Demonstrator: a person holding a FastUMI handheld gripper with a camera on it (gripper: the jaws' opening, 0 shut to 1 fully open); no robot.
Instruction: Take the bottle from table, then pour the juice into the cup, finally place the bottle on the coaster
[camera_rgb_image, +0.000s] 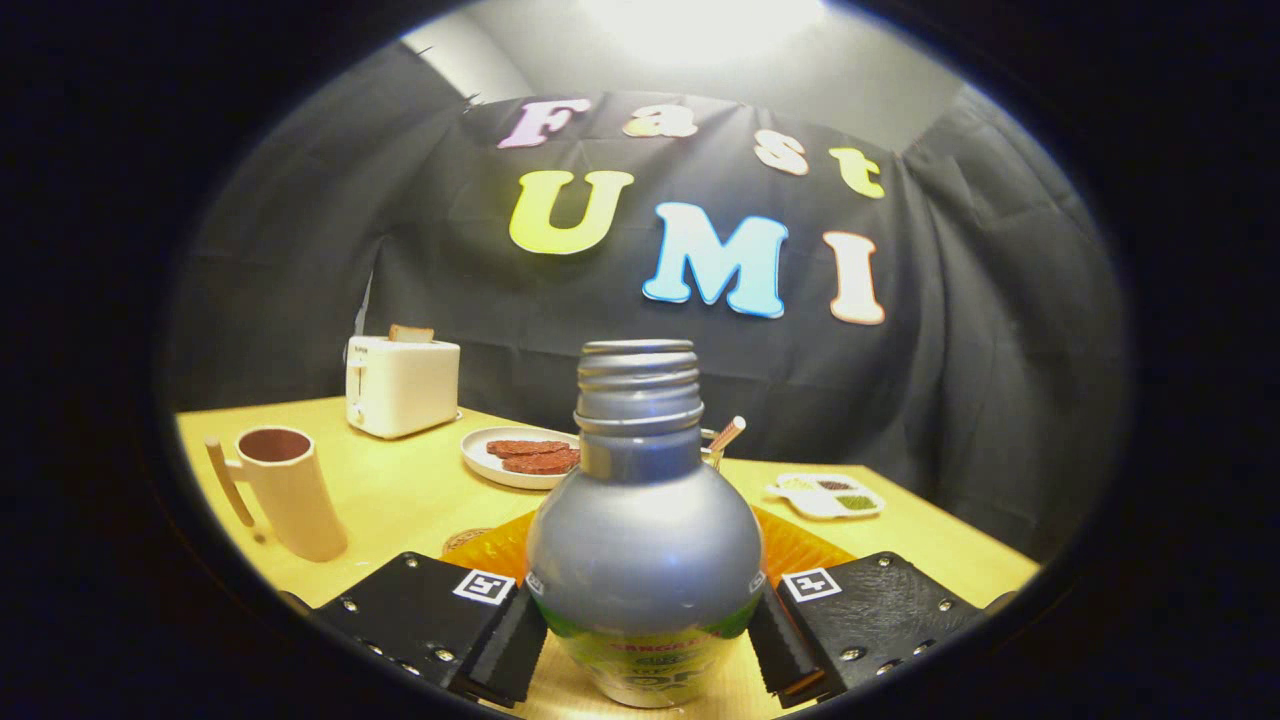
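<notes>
A silver bottle (640, 540) with a green label and an open threaded neck stands upright between my fingers. My gripper (645, 650) is shut on its lower body, with one finger (510, 640) pressing on each side. Its base looks level with the wooden table (400, 490). Directly behind the bottle lies an orange coaster (800, 550), mostly hidden by it. A cream cup (290, 490) with a long handle stands beyond the left finger, upright, its inside dark.
A white toaster (402, 385) holding a slice of bread stands at the back left. A white plate (500, 470) of brown patties lies behind the bottle. A small divided dish (828, 495) is at the right, and a round woven mat (465, 540) is beside the orange coaster.
</notes>
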